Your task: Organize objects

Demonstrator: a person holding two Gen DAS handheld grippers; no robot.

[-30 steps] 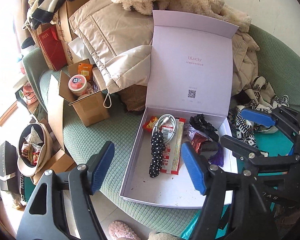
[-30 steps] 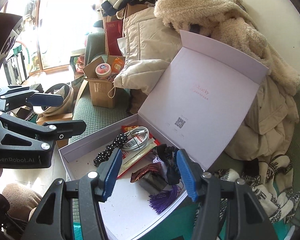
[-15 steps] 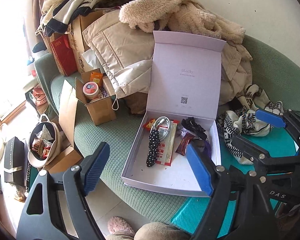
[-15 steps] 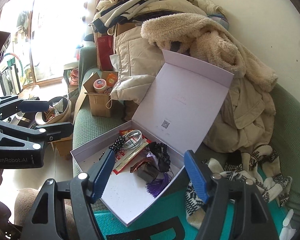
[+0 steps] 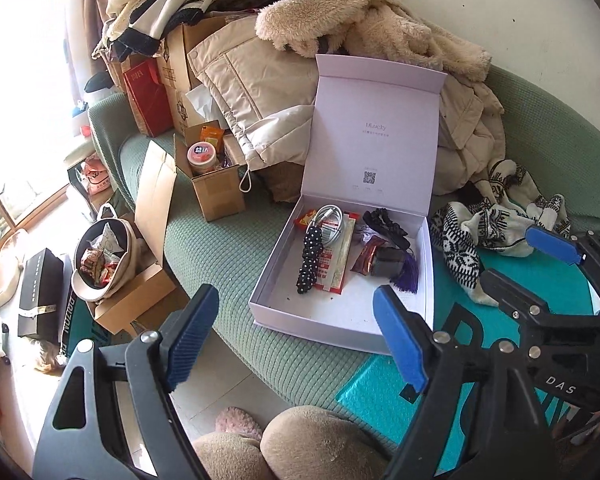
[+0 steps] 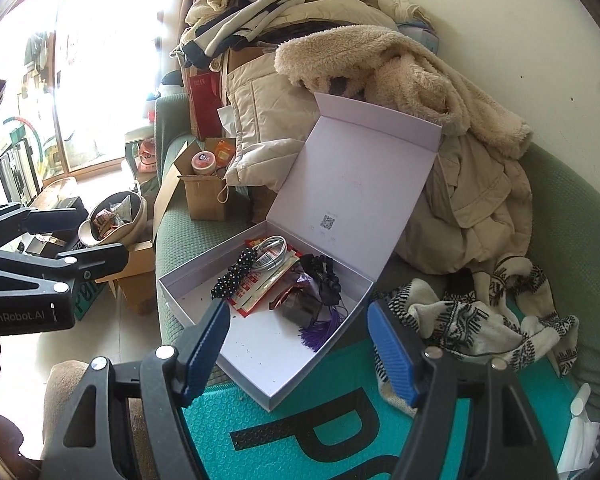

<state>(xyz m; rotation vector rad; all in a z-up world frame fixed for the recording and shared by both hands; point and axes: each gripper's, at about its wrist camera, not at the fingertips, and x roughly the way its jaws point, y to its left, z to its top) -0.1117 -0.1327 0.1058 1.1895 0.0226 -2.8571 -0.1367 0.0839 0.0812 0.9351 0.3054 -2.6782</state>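
A pale lilac gift box (image 5: 320, 308) lies on the green sofa with its lid propped up against the coats. Inside are a black polka-dot hair tie (image 5: 310, 256), a coiled white cable (image 5: 332, 224), a red packet (image 5: 336, 272), a black scrunchie (image 5: 388, 224) and a purple tassel (image 5: 408, 276). My left gripper (image 5: 295, 291) hangs open, short of the box's front wall, with nothing between its blue pads. My right gripper (image 6: 298, 308) is open and empty too, over the near corner of the box (image 6: 260, 340). It also shows at the right edge of the left wrist view (image 5: 548, 256).
A small cardboard box (image 5: 216, 184) with a pink-lidded jar stands left of the gift box. Beige coats (image 5: 260, 80) pile up behind. A black-and-white knit (image 5: 480, 232) and a teal padded bag (image 5: 380, 388) lie on the right. A person's knees (image 5: 300, 444) are below.
Both grippers have drawn back and up from the gift box, which now looks smaller and farther off. Both pairs of jaws stand wider than a second ago.
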